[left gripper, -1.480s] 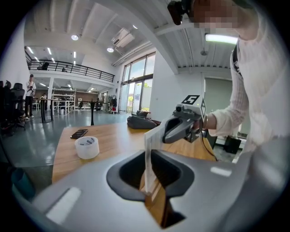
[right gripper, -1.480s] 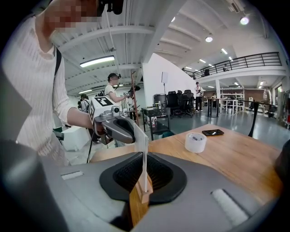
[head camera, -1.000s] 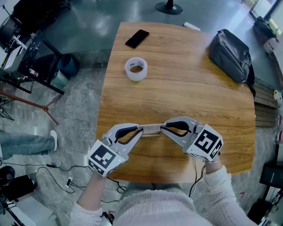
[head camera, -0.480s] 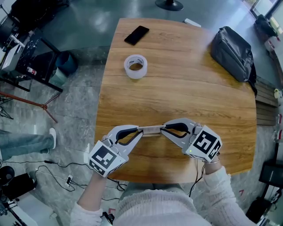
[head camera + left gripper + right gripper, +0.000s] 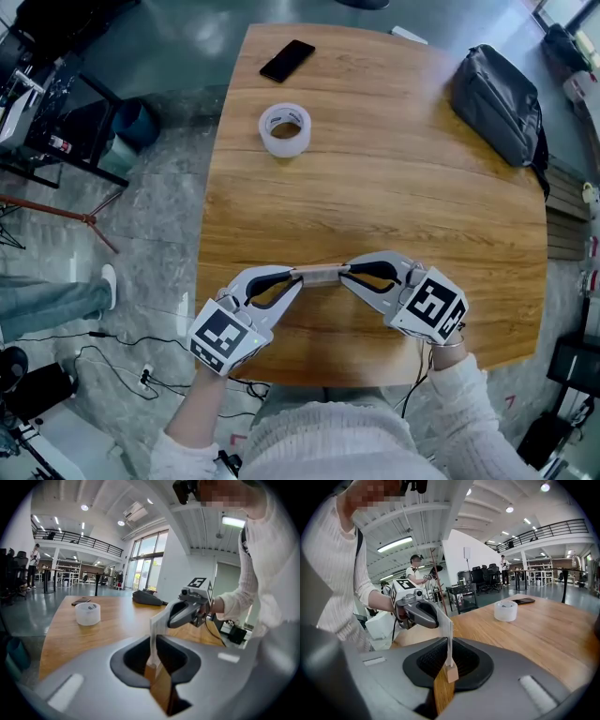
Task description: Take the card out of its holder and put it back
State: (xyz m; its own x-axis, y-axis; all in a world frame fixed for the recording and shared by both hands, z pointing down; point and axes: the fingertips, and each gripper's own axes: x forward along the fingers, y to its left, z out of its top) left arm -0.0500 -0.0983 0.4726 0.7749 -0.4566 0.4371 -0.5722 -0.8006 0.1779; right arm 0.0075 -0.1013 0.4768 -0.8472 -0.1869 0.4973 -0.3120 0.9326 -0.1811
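**Card held edge-up between both your grippers**

Your left gripper (image 5: 298,275) and right gripper (image 5: 345,273) face each other tip to tip over the near part of the worktop (image 5: 403,197). The wooden holder (image 5: 319,278) spans the short gap between them.

The holder's long axis runs left to right across your body, parallel to the near edge of the worktop. One end points into each gripper. The card (image 5: 153,632) stands on its edge in the holder. It is a thin pale sheet, its faces upright, running along the same left-to-right line.

Each gripper view looks down the card end-on. The holder's wooden end (image 5: 451,672) sits right at the jaw tips with the card rising above it.

Your left gripper is clenched on the holder's left end. Your right gripper is clenched on its right end, the jaws only as far apart as the wood is wide. You cannot tell from these views whether the pads also press on the card's lower edge.

Farther out on the worktop, well apart from your grippers, lie a roll of tape (image 5: 284,129), a dark phone (image 5: 288,59) and a grey bag (image 5: 499,92).
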